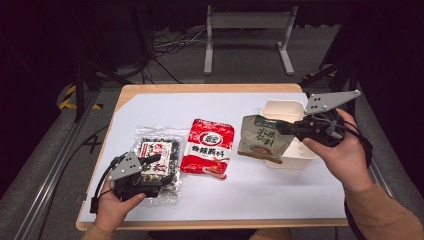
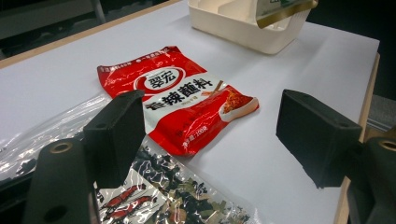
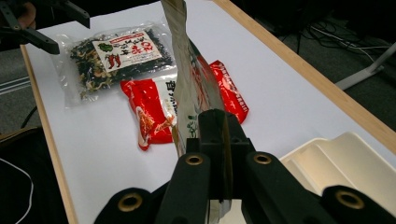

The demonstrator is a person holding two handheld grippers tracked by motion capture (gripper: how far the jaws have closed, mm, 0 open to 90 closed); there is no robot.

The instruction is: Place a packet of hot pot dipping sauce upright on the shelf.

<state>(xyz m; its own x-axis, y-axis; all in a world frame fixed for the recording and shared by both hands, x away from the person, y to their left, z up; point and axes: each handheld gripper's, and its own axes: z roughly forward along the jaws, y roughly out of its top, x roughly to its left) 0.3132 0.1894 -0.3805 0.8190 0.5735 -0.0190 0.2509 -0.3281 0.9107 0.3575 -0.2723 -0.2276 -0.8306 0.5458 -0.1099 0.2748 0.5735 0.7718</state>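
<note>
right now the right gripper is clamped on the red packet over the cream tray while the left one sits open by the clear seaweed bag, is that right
Not quite. The right gripper is clamped on the grey-green pouch, not the red packet, which lies flat on the table between the two hands. The high view shows it. The rest holds: the pouch hangs over the cream tray, and the left gripper sits open by the clear seaweed bag.

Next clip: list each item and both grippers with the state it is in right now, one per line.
Green-grey pouch: clamped by its edge, held over the tray's near rim.
Cream tray: open, sitting on the table.
Red sachet: lying flat, untouched.
Clear packet of dried mix: lying flat under the left gripper.
Right gripper: jaws shut on the pouch.
Left gripper: jaws open, holding nothing.
</note>
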